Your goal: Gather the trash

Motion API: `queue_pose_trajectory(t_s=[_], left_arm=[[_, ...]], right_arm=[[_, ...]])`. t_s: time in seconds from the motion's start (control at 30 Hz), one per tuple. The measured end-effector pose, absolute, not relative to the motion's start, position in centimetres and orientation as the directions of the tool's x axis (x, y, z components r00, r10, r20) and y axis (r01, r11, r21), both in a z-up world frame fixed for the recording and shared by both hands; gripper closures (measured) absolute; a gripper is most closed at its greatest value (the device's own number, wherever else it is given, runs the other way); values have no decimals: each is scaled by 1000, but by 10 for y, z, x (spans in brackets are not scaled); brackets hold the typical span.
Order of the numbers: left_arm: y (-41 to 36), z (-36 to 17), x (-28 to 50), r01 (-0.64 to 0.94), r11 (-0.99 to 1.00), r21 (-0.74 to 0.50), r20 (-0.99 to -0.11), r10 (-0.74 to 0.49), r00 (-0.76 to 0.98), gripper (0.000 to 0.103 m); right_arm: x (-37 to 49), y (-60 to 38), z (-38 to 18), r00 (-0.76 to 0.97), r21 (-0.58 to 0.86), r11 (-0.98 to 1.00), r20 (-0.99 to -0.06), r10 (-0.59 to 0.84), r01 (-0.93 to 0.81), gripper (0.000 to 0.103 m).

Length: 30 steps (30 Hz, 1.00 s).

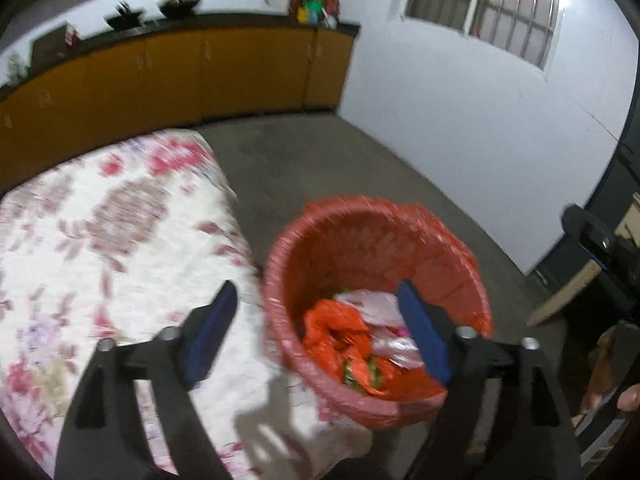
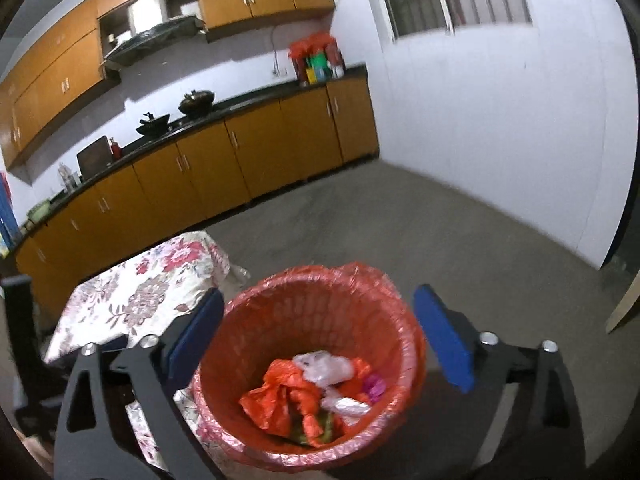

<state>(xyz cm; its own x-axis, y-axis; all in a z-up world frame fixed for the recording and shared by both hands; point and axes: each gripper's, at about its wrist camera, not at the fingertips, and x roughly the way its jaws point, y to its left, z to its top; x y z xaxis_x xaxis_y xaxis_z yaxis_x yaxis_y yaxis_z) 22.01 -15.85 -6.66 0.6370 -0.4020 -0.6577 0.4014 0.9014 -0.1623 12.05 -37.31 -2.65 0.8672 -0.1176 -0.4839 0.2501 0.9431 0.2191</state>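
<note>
A red waste basket [image 1: 452, 264] [image 2: 400, 312] lined with a red plastic bag stands on the floor beside the table. Inside lies crumpled trash [image 1: 348, 340] [image 2: 304, 396]: orange-red plastic, clear plastic wrap, a bit of pink and green. My left gripper [image 1: 316, 300] is open above the basket's left rim, its blue pads wide apart and nothing between them. My right gripper [image 2: 318, 306] is open too, its pads on either side of the basket's mouth from above, holding nothing.
A table with a floral cloth [image 1: 120, 232] [image 2: 152, 288] sits left of the basket. Orange kitchen cabinets [image 2: 256, 152] with a dark counter and woks line the far wall. Grey bare floor [image 2: 440, 220] stretches to a white wall with a barred window [image 1: 500, 4].
</note>
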Motion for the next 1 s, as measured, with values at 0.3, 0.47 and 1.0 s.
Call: queue_pose_trajectory(t_s=[0.3, 0.47, 1.0], left_arm=[[-100, -35, 153, 253, 967, -44, -537, -236, 810, 4], [-71, -30, 116, 184, 983, -20, -510, -168, 844, 4], [-36, -19, 46, 79, 995, 58, -447, -45, 893, 4]], right_arm=[[70, -330, -10, 901, 72, 953, -355, -251, 294, 2], [55, -306, -13, 888, 64, 958, -398, -231, 278, 2], [19, -247, -16, 896, 8, 975, -398, -199, 220, 2]])
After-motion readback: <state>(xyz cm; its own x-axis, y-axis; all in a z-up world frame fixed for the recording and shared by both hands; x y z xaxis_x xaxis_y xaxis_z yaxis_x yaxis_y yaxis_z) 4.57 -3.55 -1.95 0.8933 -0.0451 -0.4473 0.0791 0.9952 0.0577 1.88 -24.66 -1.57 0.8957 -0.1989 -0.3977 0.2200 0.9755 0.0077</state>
